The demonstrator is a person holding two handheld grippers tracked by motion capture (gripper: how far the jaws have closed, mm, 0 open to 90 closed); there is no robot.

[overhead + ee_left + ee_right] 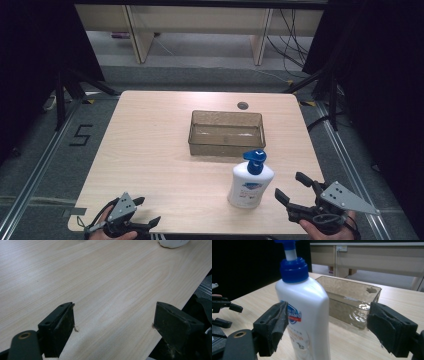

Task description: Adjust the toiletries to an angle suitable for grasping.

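While upright, white pump bottle [305, 307], "Safeguard" label

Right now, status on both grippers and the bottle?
Both hand-held grippers open: left idle at table edge, right beside bottle, not touching. Bottle upright before the bin. Nothing between.

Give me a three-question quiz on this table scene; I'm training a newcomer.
1. True or false: the right tongs are shut on the soap bottle.
2. Which is nearer the person: the bottle or the clear bin?
3. What colour is the bottle's pump? A red, B blue, C green.

Key:
1. False; the jaws stand open on either side of it, with the left jaw close beside it and a gap at the right jaw.
2. The bottle.
3. B.

The left tongs are open over the table.
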